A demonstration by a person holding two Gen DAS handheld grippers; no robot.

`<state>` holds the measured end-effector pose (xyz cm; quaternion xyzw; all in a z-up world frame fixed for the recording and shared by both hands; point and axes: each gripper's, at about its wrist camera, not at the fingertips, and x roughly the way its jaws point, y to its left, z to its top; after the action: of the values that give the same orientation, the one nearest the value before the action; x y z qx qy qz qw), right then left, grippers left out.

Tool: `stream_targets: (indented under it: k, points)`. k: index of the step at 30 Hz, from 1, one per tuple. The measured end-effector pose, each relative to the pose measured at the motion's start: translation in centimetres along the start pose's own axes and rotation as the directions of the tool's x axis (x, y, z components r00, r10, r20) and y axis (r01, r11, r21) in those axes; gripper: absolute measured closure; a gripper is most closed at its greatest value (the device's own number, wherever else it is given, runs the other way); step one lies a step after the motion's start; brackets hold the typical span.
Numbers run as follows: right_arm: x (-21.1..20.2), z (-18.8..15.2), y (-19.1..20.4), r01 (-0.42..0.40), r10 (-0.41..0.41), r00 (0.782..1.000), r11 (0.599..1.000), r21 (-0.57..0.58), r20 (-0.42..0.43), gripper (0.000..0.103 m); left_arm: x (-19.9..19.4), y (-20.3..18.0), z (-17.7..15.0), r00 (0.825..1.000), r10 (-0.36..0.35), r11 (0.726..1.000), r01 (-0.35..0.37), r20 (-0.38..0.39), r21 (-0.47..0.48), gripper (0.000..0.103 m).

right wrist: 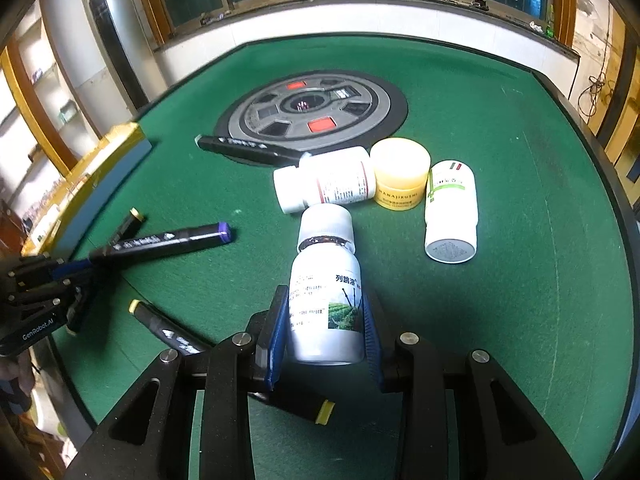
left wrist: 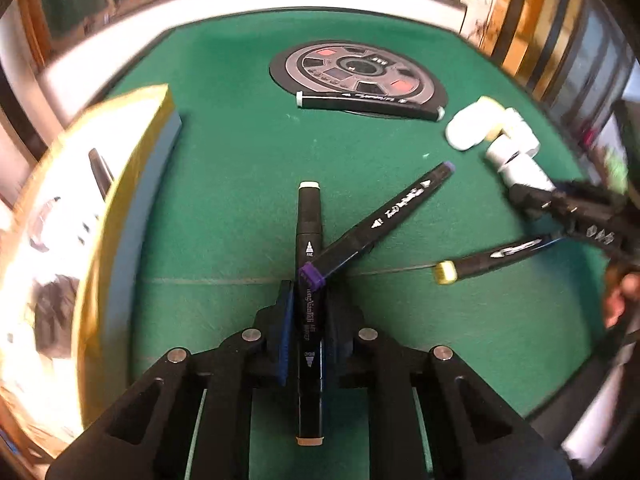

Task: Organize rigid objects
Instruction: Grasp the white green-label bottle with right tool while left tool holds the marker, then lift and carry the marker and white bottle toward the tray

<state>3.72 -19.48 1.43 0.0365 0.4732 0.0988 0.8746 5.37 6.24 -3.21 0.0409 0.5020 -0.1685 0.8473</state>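
Note:
My left gripper (left wrist: 308,304) is shut on a black marker (left wrist: 309,240) with a pale cap, held lengthwise above the green table (left wrist: 240,152). A purple-capped marker (left wrist: 384,218) lies under it, a yellow-capped marker (left wrist: 492,258) to the right, and another black marker (left wrist: 368,105) by the grey disc (left wrist: 356,72). My right gripper (right wrist: 324,320) is shut on a white bottle (right wrist: 324,304) with a green label. A second white bottle (right wrist: 328,186), a yellow jar (right wrist: 400,178) and a green-striped bottle (right wrist: 452,210) lie beyond it. The left gripper also shows in the right wrist view (right wrist: 76,288).
A yellow and blue box (left wrist: 120,216) stands at the left edge of the table. A yellow-capped marker (right wrist: 168,330) lies beside and under my right gripper. The table's black rim (right wrist: 592,136) curves along the right. Windows and a white wall lie behind.

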Motion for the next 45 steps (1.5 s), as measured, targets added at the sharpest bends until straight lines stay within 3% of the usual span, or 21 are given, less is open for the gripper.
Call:
stream_targets:
  k: [6,14,27,34,45]
  points:
    - [-1.5,0.5,0.7,-0.032,0.032,0.999,0.999,-0.005,0.040,0.073,-2.6,0.2,-0.4,0.997,-0.051,0.998,0.053,0.051,-0.027,0.091]
    - [-2.7,1.0,2.8,-0.064,0.067,0.995,0.997,-0.041,0.074,0.073,-6.5,2.5,-0.9,0.991,-0.067,0.993,0.077,0.117,-0.084,0.091]
    - [-2.3,2.0,5.9,-0.122,0.130,0.988,0.988,-0.091,0.089,0.073,-10.4,8.7,-1.9,0.985,0.031,0.976,0.006,0.168,-0.218,0.090]
    - [-2.3,2.2,7.3,-0.143,0.153,0.984,0.983,-0.113,0.089,0.073,-10.0,12.5,-1.4,0.985,0.078,0.963,-0.034,0.156,-0.268,0.090]
    - [-2.0,2.1,8.5,-0.147,0.158,0.985,0.981,-0.127,0.077,0.073,-5.7,13.1,-1.3,0.997,0.004,0.970,0.014,0.075,-0.245,0.090]
